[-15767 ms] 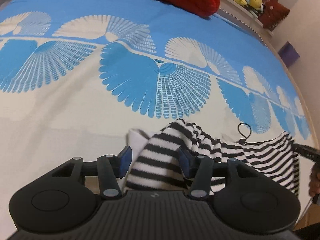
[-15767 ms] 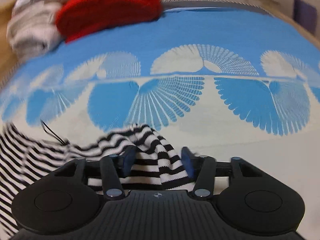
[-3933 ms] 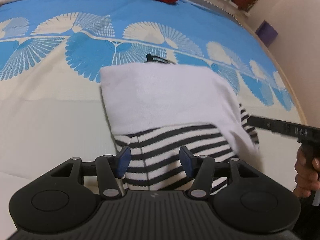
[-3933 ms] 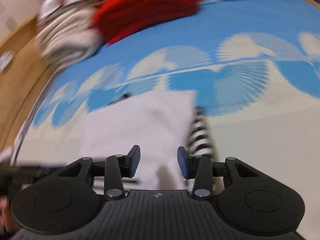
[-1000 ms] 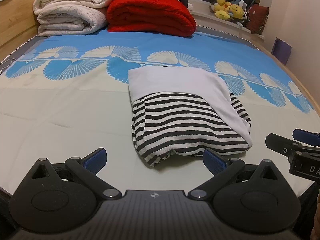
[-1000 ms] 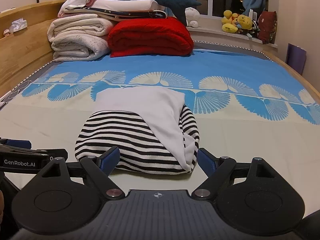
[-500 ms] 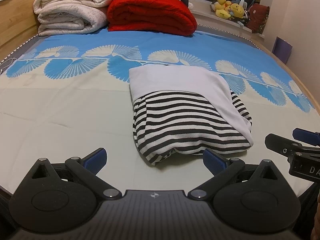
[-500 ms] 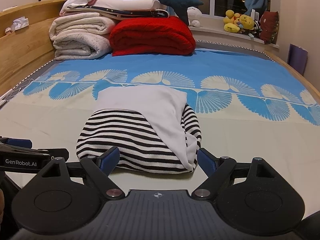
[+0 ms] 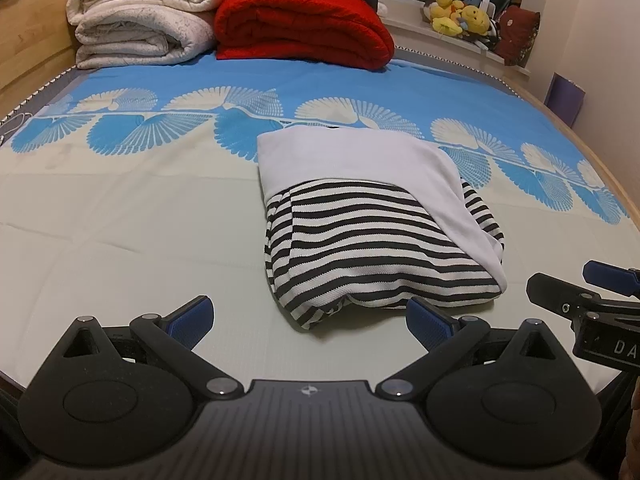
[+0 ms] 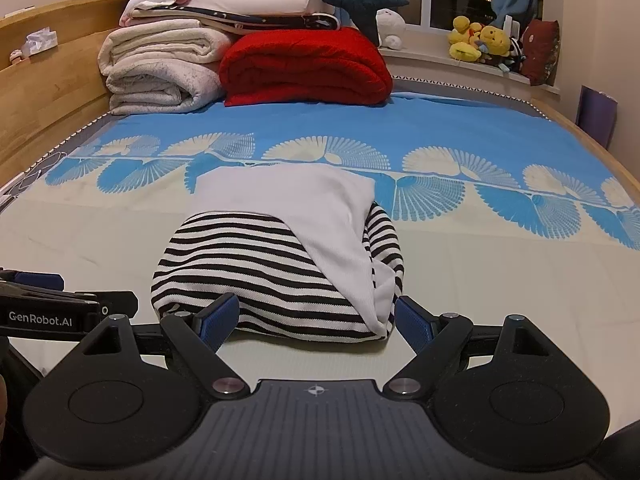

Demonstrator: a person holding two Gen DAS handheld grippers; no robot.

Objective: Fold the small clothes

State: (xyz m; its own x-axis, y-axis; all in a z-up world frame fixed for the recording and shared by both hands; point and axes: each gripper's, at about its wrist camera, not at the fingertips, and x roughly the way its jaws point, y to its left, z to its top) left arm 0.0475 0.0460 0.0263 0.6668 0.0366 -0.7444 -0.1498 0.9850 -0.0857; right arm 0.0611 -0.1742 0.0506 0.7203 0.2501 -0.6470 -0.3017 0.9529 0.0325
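A folded black-and-white striped garment with a white panel on top [image 9: 372,224] lies on the bed, also in the right wrist view [image 10: 280,248]. My left gripper [image 9: 310,322] is open and empty, just in front of the garment's near edge. My right gripper [image 10: 316,320] is open and empty, its blue pads [image 10: 218,316] flanking the near edge without holding it. The right gripper also shows at the right edge of the left wrist view [image 9: 584,300], and the left gripper at the left edge of the right wrist view [image 10: 52,304].
The bed sheet [image 9: 120,216] is cream near me and blue with a fan pattern farther off. A red blanket [image 10: 304,68] and stacked white blankets [image 10: 160,72] lie at the head. Plush toys [image 10: 480,44] sit on the sill. A wooden bed rail [image 10: 44,92] runs along the left.
Over the last second both grippers have held almost still, open, just in front of the folded garment. Earlier they held the striped cloth and folded it; now it lies released.
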